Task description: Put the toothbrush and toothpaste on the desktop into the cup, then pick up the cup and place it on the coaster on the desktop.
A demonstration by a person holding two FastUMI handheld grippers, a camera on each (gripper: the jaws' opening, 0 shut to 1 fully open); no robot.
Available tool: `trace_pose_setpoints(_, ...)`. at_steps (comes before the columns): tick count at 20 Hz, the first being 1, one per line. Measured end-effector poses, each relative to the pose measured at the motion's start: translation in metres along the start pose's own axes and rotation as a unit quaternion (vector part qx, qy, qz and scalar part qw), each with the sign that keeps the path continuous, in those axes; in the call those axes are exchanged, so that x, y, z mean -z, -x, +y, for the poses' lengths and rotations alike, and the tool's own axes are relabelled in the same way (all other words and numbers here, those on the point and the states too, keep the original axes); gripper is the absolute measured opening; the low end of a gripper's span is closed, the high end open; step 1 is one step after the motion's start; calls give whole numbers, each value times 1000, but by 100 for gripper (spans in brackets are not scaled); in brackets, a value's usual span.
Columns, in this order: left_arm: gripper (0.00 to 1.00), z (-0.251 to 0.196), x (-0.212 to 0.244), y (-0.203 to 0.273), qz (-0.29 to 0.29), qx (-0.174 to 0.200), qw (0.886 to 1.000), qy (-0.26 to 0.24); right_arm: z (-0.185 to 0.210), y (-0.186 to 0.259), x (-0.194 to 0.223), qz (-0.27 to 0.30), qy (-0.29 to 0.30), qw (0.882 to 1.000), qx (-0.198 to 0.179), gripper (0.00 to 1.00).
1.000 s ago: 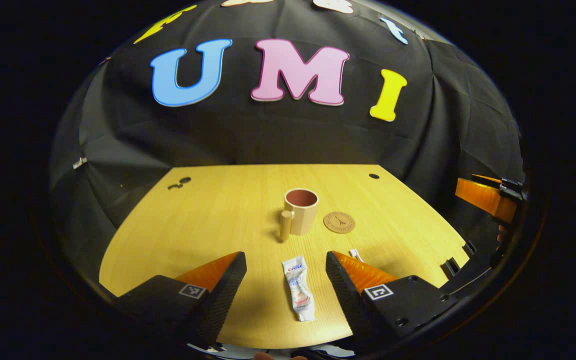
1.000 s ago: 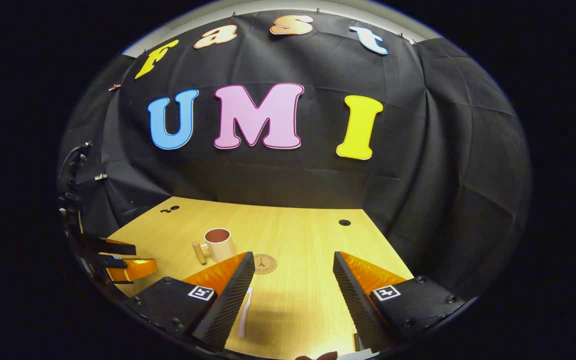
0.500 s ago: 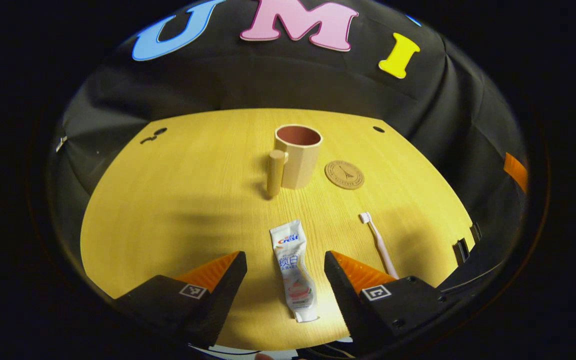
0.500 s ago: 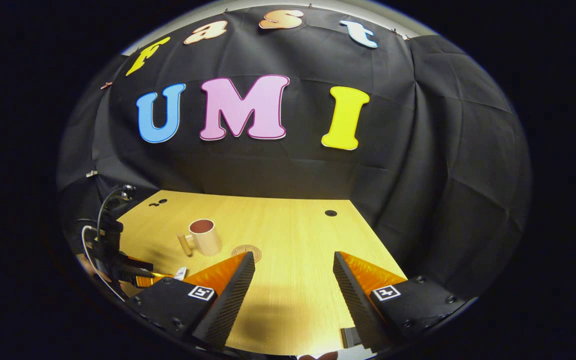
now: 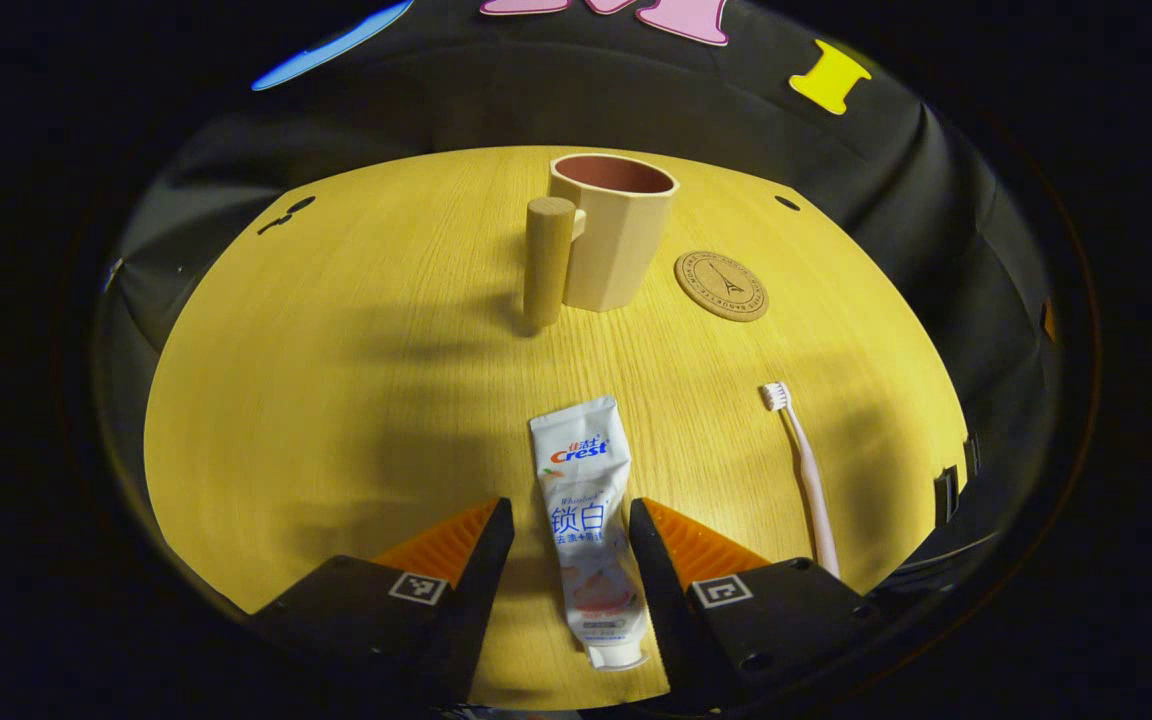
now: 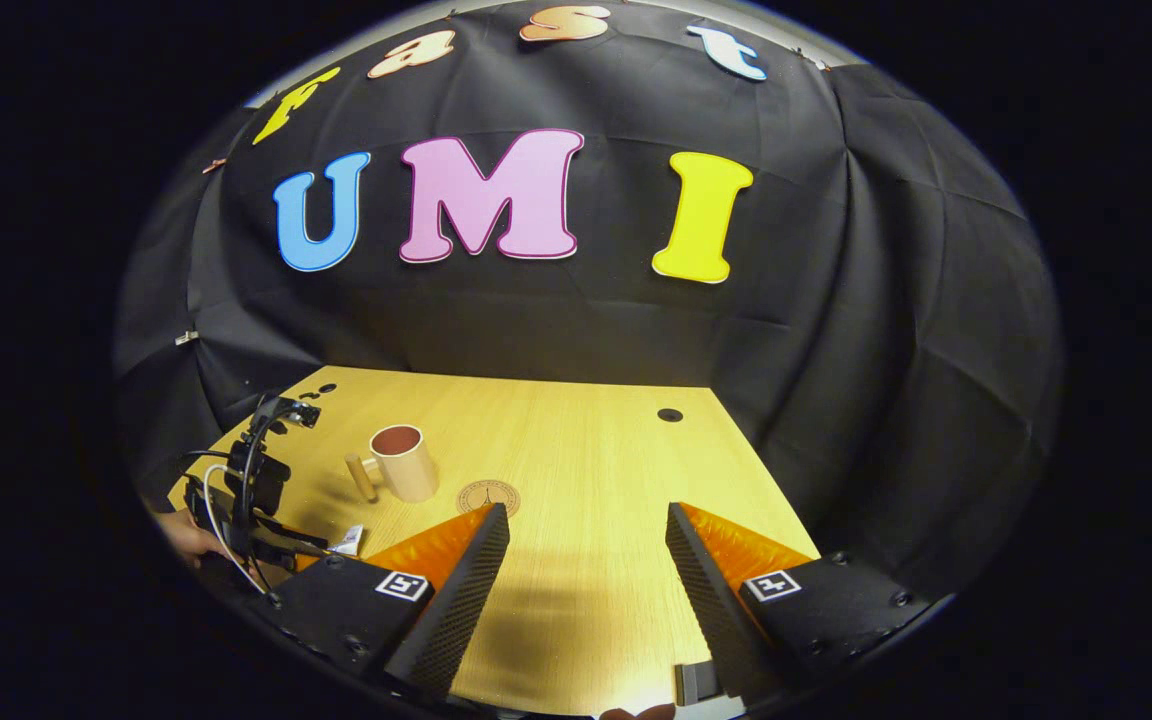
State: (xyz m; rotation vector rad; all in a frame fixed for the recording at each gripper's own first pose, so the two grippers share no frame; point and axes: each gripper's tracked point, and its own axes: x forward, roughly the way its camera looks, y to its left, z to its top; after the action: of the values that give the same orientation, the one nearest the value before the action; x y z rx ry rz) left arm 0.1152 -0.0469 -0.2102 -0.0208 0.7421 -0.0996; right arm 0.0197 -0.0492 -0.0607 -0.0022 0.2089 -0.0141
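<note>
Wooden desktop (image 5: 356, 330); toothpaste (image 5: 586, 520) between open left tongs (image 5: 568, 560).

Booth surroundings: wooden desktop (image 5: 356, 330) and black cloth wall (image 6: 886, 330)

The desktop fills the middle of the left gripper view, light grained wood; a small round hole (image 6: 670, 414) sits near its far edge, centre-right of the right gripper view; a pair of dark holes (image 5: 286, 212) lies at upper left in the left gripper view; the creased cloth wall rises behind.
</note>
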Motion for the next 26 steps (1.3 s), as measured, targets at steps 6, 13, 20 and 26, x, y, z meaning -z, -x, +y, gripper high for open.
trace_pose_setpoints(6, 52, -3, 1, -4, 21, -31, 999, -26, 19, -28, 10, 18, 1, 998, -57, 98)
trace_pose_setpoints(13, 46, -5, 0, -4, 83, -58, 994, 37, 64, -55, 32, 54, 9, 983, -177, 97)
trace_pose_setpoints(20, 45, -9, 3, -8, 132, -67, 988, 38, 82, -85, 43, 82, 13, 966, -245, 99)
trace_pose_setpoints(26, 48, -7, 4, -6, 160, -67, 982, 74, 69, -87, 36, 56, -3, 967, -247, 99)
